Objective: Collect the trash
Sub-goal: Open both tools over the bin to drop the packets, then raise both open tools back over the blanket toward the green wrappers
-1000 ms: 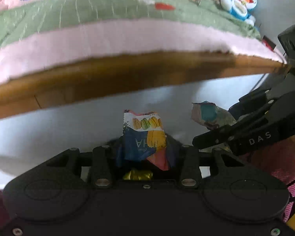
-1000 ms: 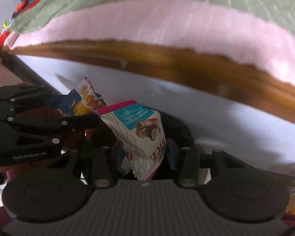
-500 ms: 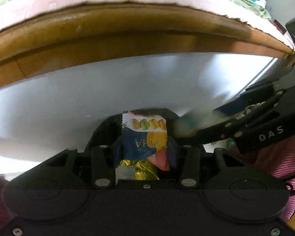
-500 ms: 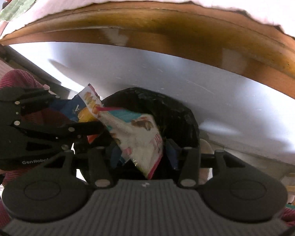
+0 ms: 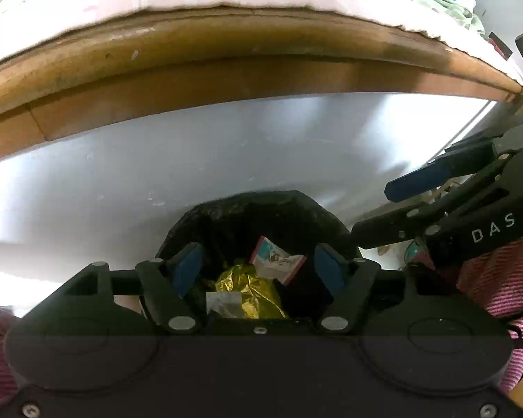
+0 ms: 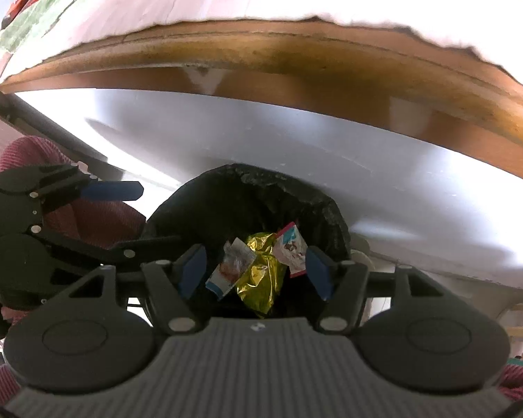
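Over the bin: left gripper (image 5: 258, 268) and right gripper (image 6: 254, 271) both spread wide and empty, blue pads apart, hanging side by side above the round bin lined with a black plastic bag (image 6: 247, 188).
Step in hand: release into the bin, judged complete or nearly so; nothing clamped in either gripper.
Doing it well: best to hold both grippers spread and lift straight up and clear of the liner rim, so no pad snags the thin black plastic or drags a wrapper back out; worth a look for a wrapper caught on the rim before turning away.
Trash position: crumpled gold foil wrapper (image 6: 261, 264) down inside the liner, below and between the right gripper's pads; white snack wrapper with a red edge (image 6: 291, 249) just beside it toward the right pad; white-and-blue snack packet (image 6: 232, 268) toward the left pad, touching the foil.
Left view: same gold foil (image 5: 249, 289) and red-edged wrapper (image 5: 275, 261) low between the pads, well inside the bag.
Surroundings: grey floor (image 5: 157, 160) around the bin; wooden bed frame (image 5: 226, 66) beyond, pink and green bedding over it.
Remaining: cannot tell whether more trash lies elsewhere.
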The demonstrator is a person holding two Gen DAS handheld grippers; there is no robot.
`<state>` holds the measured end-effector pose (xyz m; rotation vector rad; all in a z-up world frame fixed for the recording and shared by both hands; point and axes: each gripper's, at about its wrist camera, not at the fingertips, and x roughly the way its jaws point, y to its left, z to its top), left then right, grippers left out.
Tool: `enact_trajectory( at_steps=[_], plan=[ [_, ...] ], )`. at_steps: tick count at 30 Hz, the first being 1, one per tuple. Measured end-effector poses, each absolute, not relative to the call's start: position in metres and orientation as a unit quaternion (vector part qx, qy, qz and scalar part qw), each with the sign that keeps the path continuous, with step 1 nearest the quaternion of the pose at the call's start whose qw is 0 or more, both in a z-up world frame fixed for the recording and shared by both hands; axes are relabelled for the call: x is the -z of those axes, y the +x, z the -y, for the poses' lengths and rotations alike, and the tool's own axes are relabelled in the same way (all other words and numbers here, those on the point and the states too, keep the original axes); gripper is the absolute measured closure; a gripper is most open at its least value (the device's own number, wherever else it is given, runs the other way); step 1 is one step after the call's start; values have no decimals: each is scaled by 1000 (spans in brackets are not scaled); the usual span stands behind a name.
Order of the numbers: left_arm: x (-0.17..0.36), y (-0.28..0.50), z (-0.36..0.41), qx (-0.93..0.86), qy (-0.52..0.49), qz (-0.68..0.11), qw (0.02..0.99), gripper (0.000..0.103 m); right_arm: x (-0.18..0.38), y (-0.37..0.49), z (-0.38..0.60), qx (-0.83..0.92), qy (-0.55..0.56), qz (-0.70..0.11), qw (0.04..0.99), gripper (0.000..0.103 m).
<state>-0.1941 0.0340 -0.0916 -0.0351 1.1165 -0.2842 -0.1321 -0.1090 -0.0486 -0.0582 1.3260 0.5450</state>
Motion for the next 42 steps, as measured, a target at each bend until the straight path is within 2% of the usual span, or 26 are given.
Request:
enact_trajectory(
  at_steps=[12, 16, 19, 23, 32, 42],
  plan=[
    [74, -202, -37, 143, -17, -516, 844, 33, 33, -135, 115, -253, -11, -597, 761, 27],
    [37, -206, -47, 170, -56, -496, 850, 33, 4, -132, 129, -278, 36, -586, 760, 23],
    [-2, -205, -54, 191, -65, -456, 867, 32, -30, -129, 144, -297, 59, -552, 777, 17],
    [-42, -191, -58, 201, -63, -412, 887, 30, -65, -118, 160, -292, 63, -499, 814, 16],
    [-97, -119, -61, 158, -70, -329, 928, 31, -103, -75, 175, -230, 38, -428, 873, 16],
    [-137, 14, -72, 117, -98, -310, 938, 31, -157, 19, 190, -187, 67, -391, 899, 16]
  ],
)
